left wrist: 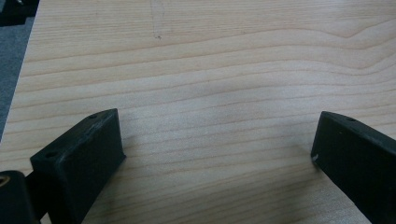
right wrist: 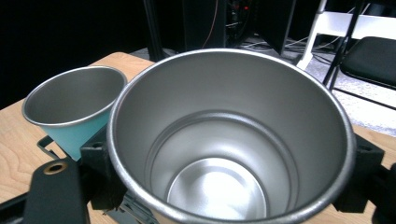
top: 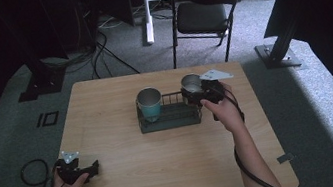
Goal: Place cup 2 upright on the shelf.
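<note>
While clamped between right gripper (right wrist: pixel 229 163) fingers (right wrist: pixel 100 158), steel cup (right wrist: pixel 229 140) | left gripper (left wrist: pixel 217 154) fingers apart

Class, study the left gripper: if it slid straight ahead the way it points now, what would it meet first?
Probably nothing: the left gripper hovers open over bare table, and the way ahead looks free as far as its view shows.

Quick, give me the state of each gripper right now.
Left gripper: open, empty, over the bare table.
Right gripper: shut on the steel cup, at the wire rack.
</note>
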The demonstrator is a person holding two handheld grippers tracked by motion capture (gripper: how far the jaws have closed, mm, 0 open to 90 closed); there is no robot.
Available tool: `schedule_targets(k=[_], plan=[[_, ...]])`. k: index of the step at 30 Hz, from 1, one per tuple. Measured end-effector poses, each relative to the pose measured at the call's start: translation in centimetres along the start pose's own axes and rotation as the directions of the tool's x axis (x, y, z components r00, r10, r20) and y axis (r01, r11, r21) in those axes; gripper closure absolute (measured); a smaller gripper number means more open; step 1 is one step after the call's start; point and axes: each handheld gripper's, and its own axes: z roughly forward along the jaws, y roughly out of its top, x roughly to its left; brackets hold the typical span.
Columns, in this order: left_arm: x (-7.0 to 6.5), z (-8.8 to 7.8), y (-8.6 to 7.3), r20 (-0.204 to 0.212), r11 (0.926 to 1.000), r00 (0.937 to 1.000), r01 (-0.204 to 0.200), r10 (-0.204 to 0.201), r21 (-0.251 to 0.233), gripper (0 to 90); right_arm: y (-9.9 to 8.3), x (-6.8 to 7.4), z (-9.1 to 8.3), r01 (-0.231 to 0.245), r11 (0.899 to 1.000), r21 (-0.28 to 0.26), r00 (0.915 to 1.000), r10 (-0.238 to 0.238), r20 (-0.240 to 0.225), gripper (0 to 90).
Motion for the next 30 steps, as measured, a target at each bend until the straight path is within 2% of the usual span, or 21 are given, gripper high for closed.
schedule_targets(k=[10,17,30], plan=[[0.0,0.0,0.0,0.000,1.0000,1.0000,0.000,0.000,0.000,2.8,0.1,1.0,1.7,0.007,1.000,0.022,0.9998,-0.007,-0.020,17.9],[0.0,0.0,0.0,0.000,1.0000,1.0000,0.000,0.000,0.000,2.8,-0.5,1.5,2.9,0.012,0.999,0.035,0.9997,-0.011,-0.024,17.8],[0.0,0.0,0.0,0.000,1.0000,1.0000,0.000,0.000,0.000,2.8,-1.2,2.1,4.0,0.022,0.999,0.050,0.9995,-0.020,-0.026,17.9]])
